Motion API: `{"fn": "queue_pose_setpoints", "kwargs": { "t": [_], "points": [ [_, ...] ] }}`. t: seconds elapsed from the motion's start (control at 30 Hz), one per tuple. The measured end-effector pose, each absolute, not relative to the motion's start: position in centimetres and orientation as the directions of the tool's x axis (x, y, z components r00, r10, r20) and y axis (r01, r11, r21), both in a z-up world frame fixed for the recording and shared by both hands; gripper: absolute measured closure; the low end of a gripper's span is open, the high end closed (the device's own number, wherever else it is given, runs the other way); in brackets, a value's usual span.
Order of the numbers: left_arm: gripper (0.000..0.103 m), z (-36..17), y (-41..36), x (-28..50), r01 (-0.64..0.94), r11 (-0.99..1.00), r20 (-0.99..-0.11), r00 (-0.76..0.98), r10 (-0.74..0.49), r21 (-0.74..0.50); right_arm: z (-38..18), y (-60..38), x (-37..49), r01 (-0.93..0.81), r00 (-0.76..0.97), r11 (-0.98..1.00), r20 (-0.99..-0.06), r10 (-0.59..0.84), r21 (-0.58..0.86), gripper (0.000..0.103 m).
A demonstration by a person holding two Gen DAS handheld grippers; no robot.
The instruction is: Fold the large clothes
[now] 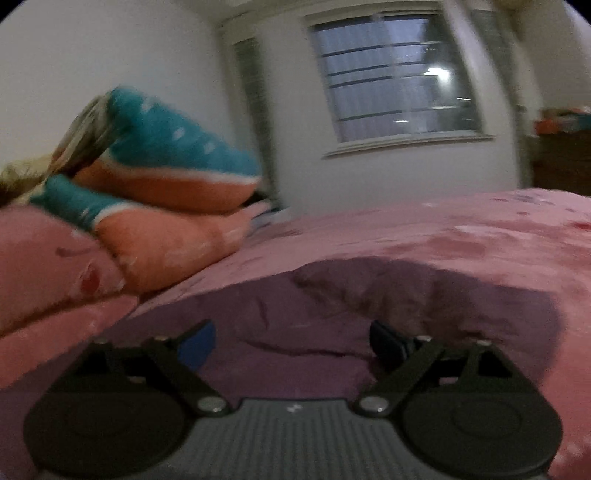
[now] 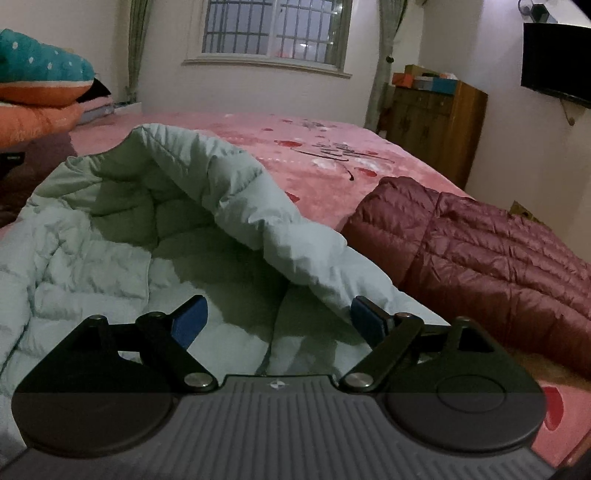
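A pale green puffer jacket [image 2: 110, 251] lies on the pink bed [image 2: 317, 166], its hood standing up in a puffed arch. My right gripper [image 2: 279, 319] hovers low over the jacket and is open, with the blue pads [image 2: 190, 323] wide apart. The right pad sits close to the hood's lower edge, and nothing is pinched. In the blurred left wrist view, my left gripper [image 1: 291, 341] is open just above a mauve garment [image 1: 332, 302] spread on the bed [image 1: 480, 236]. Its jaws are empty.
A folded maroon puffer jacket [image 2: 480, 251] lies on the bed to the right of the green one. Teal and orange pillows [image 1: 162, 162] are stacked at the left, against the wall. A window [image 2: 275, 29], a wooden cabinet [image 2: 436, 122] and a wall-mounted screen [image 2: 557, 59] stand beyond the bed.
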State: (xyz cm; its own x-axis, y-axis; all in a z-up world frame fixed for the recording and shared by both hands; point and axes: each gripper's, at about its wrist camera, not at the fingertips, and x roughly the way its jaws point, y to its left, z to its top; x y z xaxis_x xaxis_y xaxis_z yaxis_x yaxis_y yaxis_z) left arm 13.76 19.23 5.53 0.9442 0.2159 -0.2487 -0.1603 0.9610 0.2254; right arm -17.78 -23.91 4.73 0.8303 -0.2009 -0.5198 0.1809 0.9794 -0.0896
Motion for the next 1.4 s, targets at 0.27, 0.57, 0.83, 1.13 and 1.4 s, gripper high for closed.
{"fn": "queue_pose_setpoints", "kwargs": {
  "t": [0.27,0.57,0.83,1.13,1.4],
  "points": [
    [0.013,8.6,14.9,3.0,0.008,0.982,-0.288,0.957,0.048,0.188,6.6,-26.5,-21.2,0.266,0.851,0.963,-0.457,-0.259,-0.049,0.000],
    [0.016,10.2,10.7,-7.2,0.161,0.985,-0.398,0.909,-0.122,0.067,5.3,-31.7,-23.9,0.412,0.778,0.910,-0.537,-0.326,0.044,0.000],
    [0.018,11.0,4.7,-12.5,0.336,0.941,-0.434,0.844,-0.316,-0.032,4.0,-35.6,-24.4,0.484,0.774,0.855,-0.547,-0.320,0.184,0.000],
    [0.019,9.6,-1.9,-13.5,0.432,0.900,-0.485,0.777,-0.400,-0.051,2.2,-39.4,-20.3,0.445,0.813,0.838,-0.536,-0.229,0.317,0.002],
    [0.018,8.0,-5.4,-12.1,0.448,0.893,-0.526,0.748,-0.405,-0.049,-0.5,-42.6,-14.8,0.407,0.803,0.810,-0.588,-0.097,0.422,0.006]
  ]
}}
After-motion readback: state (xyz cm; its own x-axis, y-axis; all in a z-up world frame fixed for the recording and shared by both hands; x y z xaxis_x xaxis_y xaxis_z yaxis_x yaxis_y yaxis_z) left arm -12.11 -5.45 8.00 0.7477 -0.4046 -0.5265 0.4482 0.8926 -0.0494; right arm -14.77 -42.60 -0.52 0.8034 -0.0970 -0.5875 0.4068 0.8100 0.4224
